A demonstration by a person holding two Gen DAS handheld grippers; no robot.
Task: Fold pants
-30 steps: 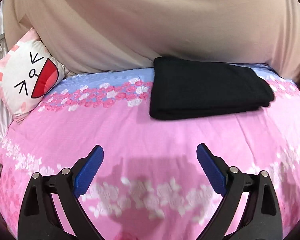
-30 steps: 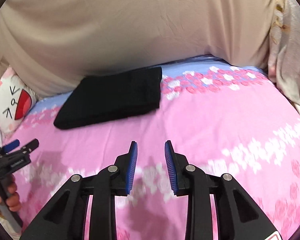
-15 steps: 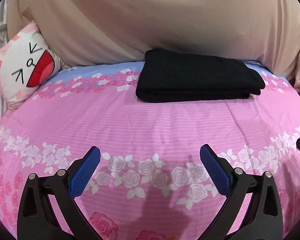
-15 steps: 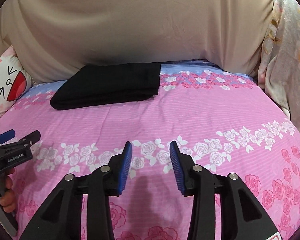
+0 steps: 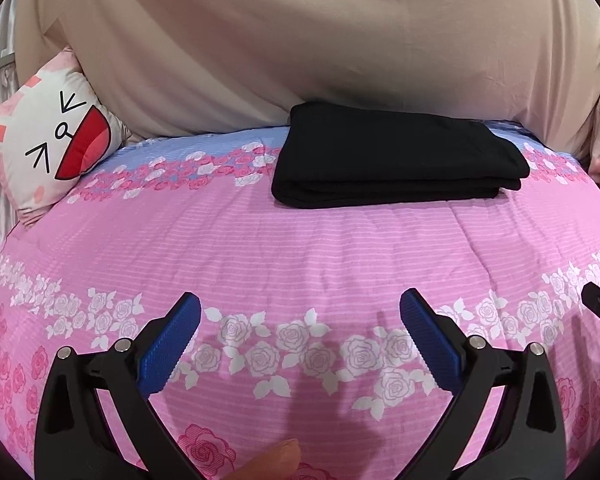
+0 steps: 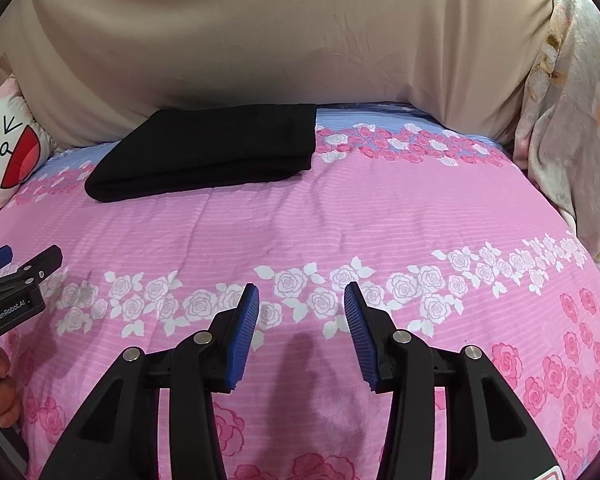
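- Left wrist view: the left hand-held gripper (image 5: 300,344) has its jaws spread wide with nothing between them, just pink rose-print bed cover (image 5: 300,248) underneath. So it's released, not holding anything.
- The black pants (image 5: 396,168) sit well ahead of this hand-held gripper, a bit to its right, at the far edge of the bed against the beige backrest (image 5: 300,48). They're already a neat flat rectangle, several layers stacked.
- A cat-face cushion (image 5: 48,140) is off to the far left, well apart from the pants. A fingertip pokes in at the bottom edge, and the tip of the other hand-held gripper shows at the right edge.
- Right wrist view: the right hand-held gripper (image 6: 300,320) has its jaws parted about halfway, also empty, hovering over the white rose band of the cover.
- From here the pants (image 6: 208,152) are ahead and to the left, well apart from the pads. A flowery blanket (image 6: 572,120) is bunched up far right.
- The left hand-held gripper (image 6: 16,280) shows at the left edge, with the person's fingers wrapped round its handle.
- My read: folding looks basically done, and both hands are pulled back clear of the bundle. The next move is probably nothing more than a final tidy if a corner sticks out, which I can't spot from here.
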